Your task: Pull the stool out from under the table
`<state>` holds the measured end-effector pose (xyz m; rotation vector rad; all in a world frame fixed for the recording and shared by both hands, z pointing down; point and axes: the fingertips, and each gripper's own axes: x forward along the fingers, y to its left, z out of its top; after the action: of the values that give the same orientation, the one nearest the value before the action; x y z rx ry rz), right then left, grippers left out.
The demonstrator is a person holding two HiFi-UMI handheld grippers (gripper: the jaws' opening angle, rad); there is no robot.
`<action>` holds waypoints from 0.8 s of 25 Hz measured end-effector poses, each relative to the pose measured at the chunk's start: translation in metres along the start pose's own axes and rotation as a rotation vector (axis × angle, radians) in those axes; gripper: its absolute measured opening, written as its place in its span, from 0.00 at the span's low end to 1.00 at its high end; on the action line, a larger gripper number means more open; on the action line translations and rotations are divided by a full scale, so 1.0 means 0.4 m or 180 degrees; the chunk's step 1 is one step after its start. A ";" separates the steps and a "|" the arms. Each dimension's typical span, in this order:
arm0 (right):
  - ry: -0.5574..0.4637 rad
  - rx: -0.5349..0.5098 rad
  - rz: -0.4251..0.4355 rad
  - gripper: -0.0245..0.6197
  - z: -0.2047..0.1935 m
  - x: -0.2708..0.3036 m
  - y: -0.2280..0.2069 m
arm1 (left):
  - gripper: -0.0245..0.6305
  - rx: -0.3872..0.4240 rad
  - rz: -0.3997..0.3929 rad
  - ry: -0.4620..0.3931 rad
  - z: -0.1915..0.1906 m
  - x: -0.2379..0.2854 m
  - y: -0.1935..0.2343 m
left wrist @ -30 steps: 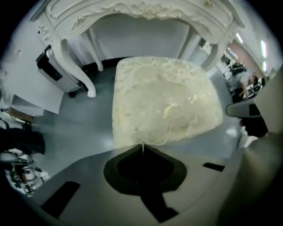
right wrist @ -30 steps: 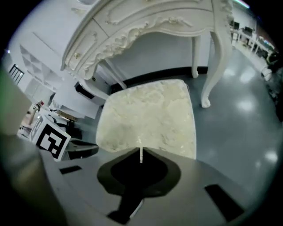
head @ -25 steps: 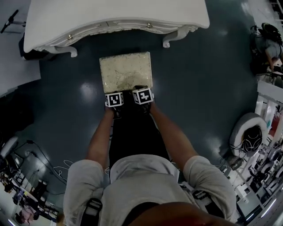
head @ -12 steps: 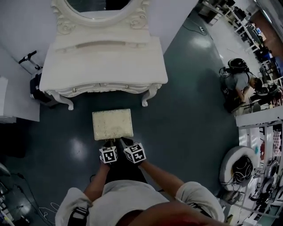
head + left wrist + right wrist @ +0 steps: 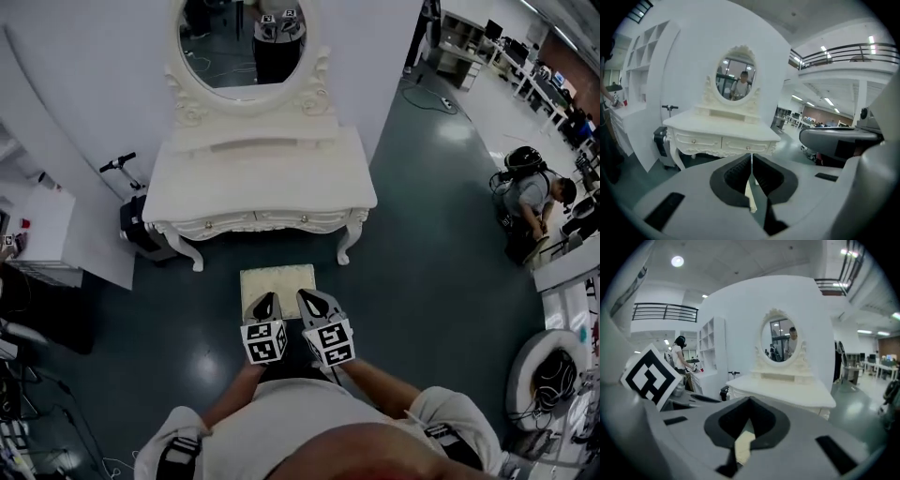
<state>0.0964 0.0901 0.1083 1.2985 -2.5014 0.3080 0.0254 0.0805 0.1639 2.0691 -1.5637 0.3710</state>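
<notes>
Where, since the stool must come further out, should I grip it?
Take the stool by its near edge, probably from the person's side: the square seat's straight edge faces that way, while the table stands behind its far side.

holds the left gripper (image 5: 268, 300) and the right gripper (image 5: 307, 298) side by side just ahead of the chest, near each other but apart. points both forward and somewhat downward, tips leaning slightly toward one another. shows both pairs of jaws pressed together, with nothing gripped. turns the left marker cube (image 5: 265, 342) and the right marker cube (image 5: 330, 343) up toward the head camera. reaches the bare left forearm (image 5: 230, 405) and right forearm (image 5: 377, 384) inward from short-sleeved shoulders, elbows out.
</notes>
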 end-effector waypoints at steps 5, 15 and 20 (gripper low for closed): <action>-0.0257 -0.0346 -0.0055 0.06 0.077 -0.085 0.048 | 0.07 0.0438 -0.0077 -0.0448 0.080 -0.117 -0.055; -0.0159 -0.0208 -0.0030 0.06 0.042 -0.110 0.071 | 0.07 0.0385 -0.0066 -0.0297 0.005 -0.126 -0.029; -0.0149 -0.0134 0.0057 0.06 0.079 -0.187 0.068 | 0.07 0.0300 -0.0076 -0.0346 0.053 -0.191 -0.092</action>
<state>0.1094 0.1518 0.0503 1.2820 -2.5452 0.2305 0.0357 0.1380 0.0990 2.2113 -1.6107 0.3342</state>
